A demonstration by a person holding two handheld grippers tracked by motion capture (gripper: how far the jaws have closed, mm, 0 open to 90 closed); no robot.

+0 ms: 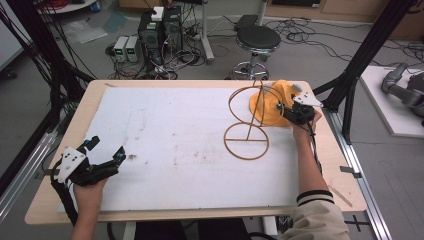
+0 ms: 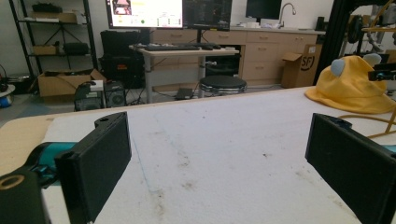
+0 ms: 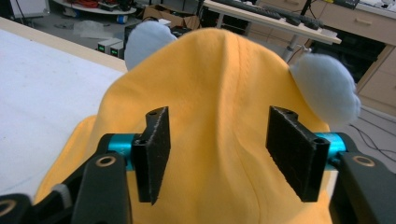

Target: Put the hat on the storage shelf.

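**Right gripper closing in on the yellow hat**

Black jaws of the right gripper (image 3: 219,154) are standing about half apart in the right gripper view, with the yellow hat (image 3: 224,93) bulging up between them; whether the pads are pressing the cloth cannot be told, though no pinched fold is showing. In the high view, the wooden table (image 1: 90,107) is carrying a white foam sheet (image 1: 170,145) that is covering most of its top. On the sheet's far right, the hat is sitting just behind a wire stand (image 1: 246,125) made of two hoops and a stem, and the person's right hand is holding the right gripper against the hat's near side. Two pale blue ears (image 3: 324,88) are sticking out of the hat's crown. At the near left corner, the left gripper (image 2: 219,154) is resting low over the sheet, its jaws spread wide with nothing between them, well apart from the hat.
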